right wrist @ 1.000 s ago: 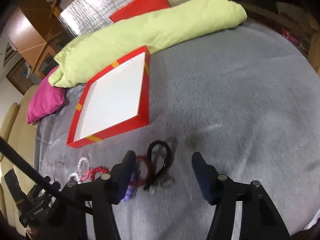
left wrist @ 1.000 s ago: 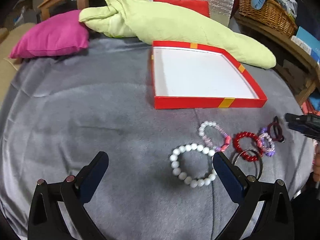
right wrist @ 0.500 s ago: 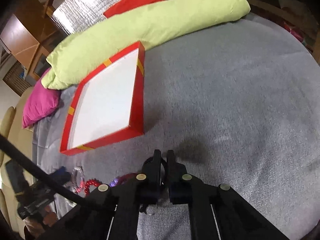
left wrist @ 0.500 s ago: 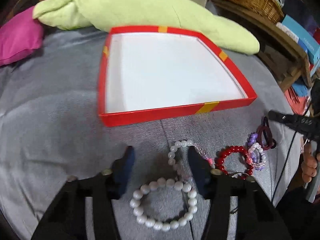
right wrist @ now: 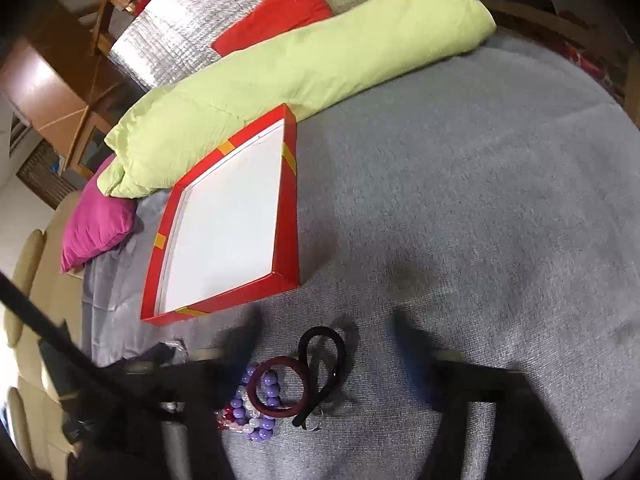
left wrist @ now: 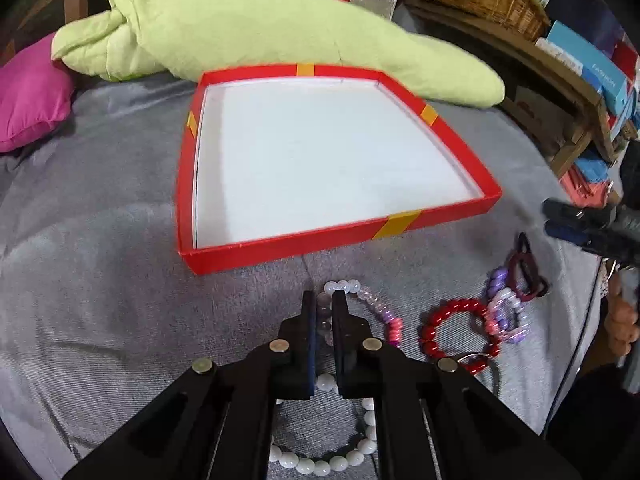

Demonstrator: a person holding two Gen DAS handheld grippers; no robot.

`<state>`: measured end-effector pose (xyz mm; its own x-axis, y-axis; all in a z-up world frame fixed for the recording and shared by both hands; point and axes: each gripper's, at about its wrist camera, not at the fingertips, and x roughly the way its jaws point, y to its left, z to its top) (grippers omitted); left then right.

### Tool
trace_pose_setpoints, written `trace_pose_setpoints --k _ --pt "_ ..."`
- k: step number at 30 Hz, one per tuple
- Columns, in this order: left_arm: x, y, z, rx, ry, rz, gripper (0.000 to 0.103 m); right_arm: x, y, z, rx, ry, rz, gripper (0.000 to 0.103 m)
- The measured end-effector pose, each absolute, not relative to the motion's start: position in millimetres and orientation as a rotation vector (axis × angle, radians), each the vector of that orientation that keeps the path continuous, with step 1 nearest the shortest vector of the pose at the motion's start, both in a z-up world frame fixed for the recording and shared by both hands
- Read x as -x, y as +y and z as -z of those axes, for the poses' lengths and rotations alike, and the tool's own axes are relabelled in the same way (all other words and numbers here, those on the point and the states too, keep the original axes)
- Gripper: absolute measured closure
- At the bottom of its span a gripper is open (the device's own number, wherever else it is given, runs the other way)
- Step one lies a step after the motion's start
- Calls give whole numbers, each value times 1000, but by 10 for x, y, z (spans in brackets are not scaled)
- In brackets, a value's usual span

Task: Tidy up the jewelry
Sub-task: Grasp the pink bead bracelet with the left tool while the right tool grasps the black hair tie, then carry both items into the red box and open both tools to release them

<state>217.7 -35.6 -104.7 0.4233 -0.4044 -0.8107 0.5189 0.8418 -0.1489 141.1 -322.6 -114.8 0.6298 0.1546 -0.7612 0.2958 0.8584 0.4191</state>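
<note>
Left gripper at lower centre of frame — jaws nearly together, pinched on the clear-to-pink beaded bracelet lying on the grey fabric surface. White pearl bead bracelet beneath the gripper, partly hidden. Glossy red bead bracelet to the right, touching a purple-and-pink beaded bracelet. Shallow red cardboard tray with white floor at frame centre — right gripper at right edge, blurred.

Bare blanket beyond bracelets
</note>
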Motion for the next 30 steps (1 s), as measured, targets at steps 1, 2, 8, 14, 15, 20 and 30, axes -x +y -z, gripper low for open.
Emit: trace_pose_setpoints --k 1,2,8,14,15,20,30 --pt "-2154 -345 1013 -125 959 585 95 -1436 -3212 1185 -547 916 72 53" --pt "-2135 -338 981 -121 945 588 95 -1479 -3199 1240 -554 945 50 60" --pt "-2007 -312 840 -106 875 611 95 -1552 -3190 1244 -525 940 63 99" --pt "-1911 -230 583 -47 744 605 95 -1339 -3218 873 -557 744 37 102" --pt "-1910 -231 549 -43 723 602 95 -1327 -3213 840 -558 722 36 102" --pt "-1920 -279 469 -30 667 610 95 -1386 -3215 877 -587 795 27 99" --pt "-1927 -276 524 -42 689 607 95 -1605 -3168 1346 -536 1005 55 78"
